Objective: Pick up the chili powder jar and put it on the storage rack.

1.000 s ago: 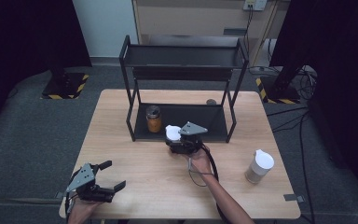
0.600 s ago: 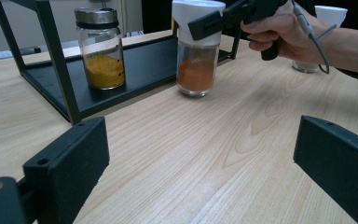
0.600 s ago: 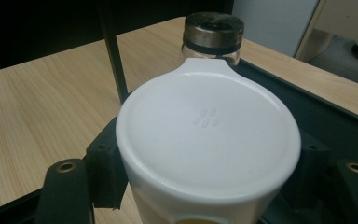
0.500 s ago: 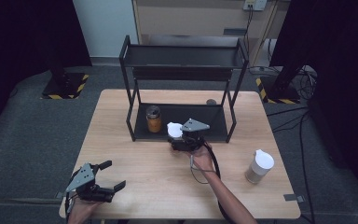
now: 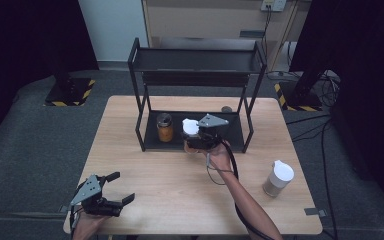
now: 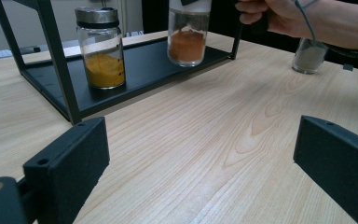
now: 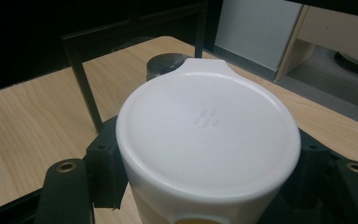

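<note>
While outstretched, right tool (image 5: 199, 136) grips jar (image 5: 190, 127).

You see the pale wooden table (image 5: 170, 175) evenly lit from above; surroundings fall dark, and the round white plastic lid (image 7: 207, 135) looks soft-focused.

Left gripper (image 5: 114, 189): black, blocky jaws with small screw holes (one brass-ringed at base), grey three-cornered plate on top. Right gripper (image 5: 196, 134): black body, same grey plate, dark cable trailing along bare forearm. Both hands bare; no sleeves visible.
</note>
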The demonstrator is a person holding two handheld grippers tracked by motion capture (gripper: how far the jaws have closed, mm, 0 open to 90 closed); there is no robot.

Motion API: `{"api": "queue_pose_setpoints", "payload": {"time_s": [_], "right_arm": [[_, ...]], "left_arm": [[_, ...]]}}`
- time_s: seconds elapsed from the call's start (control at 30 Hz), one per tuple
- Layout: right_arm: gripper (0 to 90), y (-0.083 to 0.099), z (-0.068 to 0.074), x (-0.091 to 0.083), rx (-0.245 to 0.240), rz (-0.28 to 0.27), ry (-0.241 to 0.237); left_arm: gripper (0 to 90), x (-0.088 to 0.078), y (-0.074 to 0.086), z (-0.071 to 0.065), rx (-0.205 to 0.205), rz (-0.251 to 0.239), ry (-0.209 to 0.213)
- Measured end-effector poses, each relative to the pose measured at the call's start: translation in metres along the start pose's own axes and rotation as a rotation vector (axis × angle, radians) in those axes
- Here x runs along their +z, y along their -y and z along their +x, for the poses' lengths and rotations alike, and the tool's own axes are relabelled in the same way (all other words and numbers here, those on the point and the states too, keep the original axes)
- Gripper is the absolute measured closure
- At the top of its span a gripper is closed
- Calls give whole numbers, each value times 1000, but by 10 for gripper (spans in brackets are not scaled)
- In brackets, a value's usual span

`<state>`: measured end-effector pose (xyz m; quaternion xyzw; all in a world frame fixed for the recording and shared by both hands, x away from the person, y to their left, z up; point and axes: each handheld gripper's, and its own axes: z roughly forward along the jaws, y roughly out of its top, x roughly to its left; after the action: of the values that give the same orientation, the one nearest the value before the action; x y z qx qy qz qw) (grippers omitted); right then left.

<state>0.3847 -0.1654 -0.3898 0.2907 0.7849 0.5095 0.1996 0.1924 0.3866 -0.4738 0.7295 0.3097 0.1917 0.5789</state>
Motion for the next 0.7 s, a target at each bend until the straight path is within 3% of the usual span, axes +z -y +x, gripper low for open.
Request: {"api": "queue_pose_setpoints", "payload": {"time_s": [0.43,0.7], "right_arm": [[307,-11,-12,22,4,11,36],[307,-6,-23,33,40,10,60]], "left_arm": [[24,0,0,0,-1,0,1],[25,0,0,1,-2,1,3]]}}
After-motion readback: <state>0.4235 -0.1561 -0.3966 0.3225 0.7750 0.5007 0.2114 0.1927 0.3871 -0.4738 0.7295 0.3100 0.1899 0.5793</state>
